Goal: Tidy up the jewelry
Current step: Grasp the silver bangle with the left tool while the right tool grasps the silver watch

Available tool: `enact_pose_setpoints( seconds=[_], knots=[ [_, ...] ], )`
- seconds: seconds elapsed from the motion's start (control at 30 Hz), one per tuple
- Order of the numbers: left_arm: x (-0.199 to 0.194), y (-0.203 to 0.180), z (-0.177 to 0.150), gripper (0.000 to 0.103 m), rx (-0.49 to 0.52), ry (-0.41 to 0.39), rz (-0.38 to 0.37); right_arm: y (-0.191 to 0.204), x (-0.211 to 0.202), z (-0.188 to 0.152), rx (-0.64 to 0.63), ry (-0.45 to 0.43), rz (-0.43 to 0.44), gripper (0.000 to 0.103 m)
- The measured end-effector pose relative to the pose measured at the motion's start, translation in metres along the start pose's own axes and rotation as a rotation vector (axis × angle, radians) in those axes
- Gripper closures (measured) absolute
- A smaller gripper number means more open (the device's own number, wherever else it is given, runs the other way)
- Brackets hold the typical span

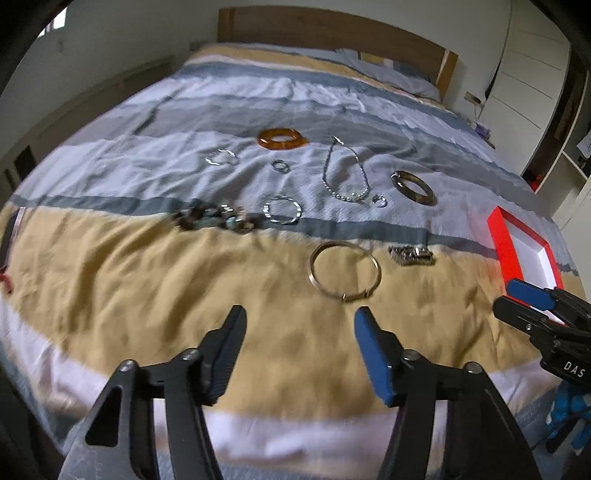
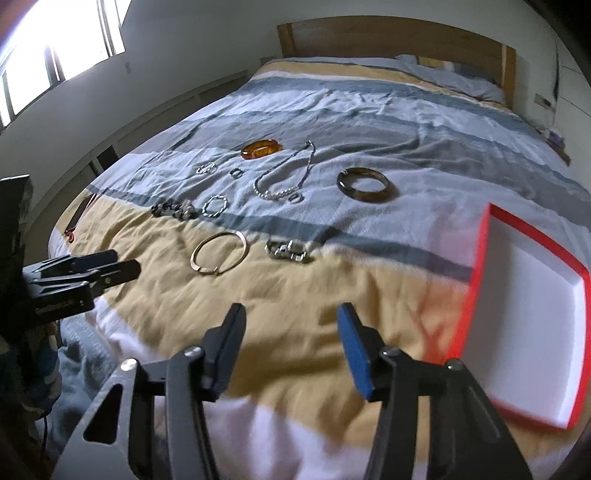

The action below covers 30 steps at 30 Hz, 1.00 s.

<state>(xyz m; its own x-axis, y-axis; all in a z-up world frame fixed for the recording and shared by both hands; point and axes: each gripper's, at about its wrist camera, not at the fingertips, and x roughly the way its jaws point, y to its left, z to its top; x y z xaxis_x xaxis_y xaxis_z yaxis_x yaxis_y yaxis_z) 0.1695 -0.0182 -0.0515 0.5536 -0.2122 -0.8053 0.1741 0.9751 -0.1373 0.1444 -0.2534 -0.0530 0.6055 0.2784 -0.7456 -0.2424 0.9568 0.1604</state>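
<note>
Jewelry lies spread on the striped bedspread. A thin gold bangle (image 1: 344, 268) (image 2: 218, 253) lies just beyond my open, empty left gripper (image 1: 300, 319). A silver chain-link bracelet (image 1: 410, 255) (image 2: 287, 252) lies to its right. Farther off are a pearl necklace (image 1: 345, 173) (image 2: 282, 177), an amber bangle (image 1: 282, 138) (image 2: 260, 148), a brown bangle (image 1: 413, 187) (image 2: 364, 184), a bead bracelet (image 1: 214, 218), silver bracelets and small rings. A red tray with a white inside (image 1: 524, 251) (image 2: 532, 295) lies at the right. My right gripper (image 2: 290, 317) is open and empty, left of the tray.
The bed's wooden headboard (image 1: 332, 29) is at the far end. A wall with a window (image 2: 55, 48) is left, white cabinets (image 1: 532, 92) right. A dark strap with a red end (image 2: 79, 216) lies at the bed's left edge.
</note>
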Motion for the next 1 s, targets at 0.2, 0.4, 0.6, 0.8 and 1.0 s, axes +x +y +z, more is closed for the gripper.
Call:
enact_pose_setpoints(
  seconds=[0.2, 0.4, 0.6, 0.8, 1.0],
  knots=[
    [0.051, 0.002, 0.023, 0.057, -0.025, 0.087, -0.037, -0.010, 0.048, 0.027, -0.074, 0.075, 0.099, 0.055],
    [0.083, -0.001, 0.028, 0.057, -0.015, 0.143, -0.028, -0.011, 0.093, 0.044, -0.194, 0.141, 0.147, 0.055],
    [0.097, -0.009, 0.030, 0.060, 0.037, 0.147, 0.010, -0.006, 0.120, 0.051, -0.273, 0.177, 0.185, 0.055],
    [0.104, -0.018, 0.030, 0.074, 0.112, 0.128, 0.037, 0.000, 0.126, 0.046, -0.314, 0.181, 0.192, 0.084],
    [0.099, -0.016, 0.034, 0.099, 0.097, 0.118, 0.000, -0.002, 0.119, 0.042, -0.253, 0.151, 0.186, 0.086]
  ],
)
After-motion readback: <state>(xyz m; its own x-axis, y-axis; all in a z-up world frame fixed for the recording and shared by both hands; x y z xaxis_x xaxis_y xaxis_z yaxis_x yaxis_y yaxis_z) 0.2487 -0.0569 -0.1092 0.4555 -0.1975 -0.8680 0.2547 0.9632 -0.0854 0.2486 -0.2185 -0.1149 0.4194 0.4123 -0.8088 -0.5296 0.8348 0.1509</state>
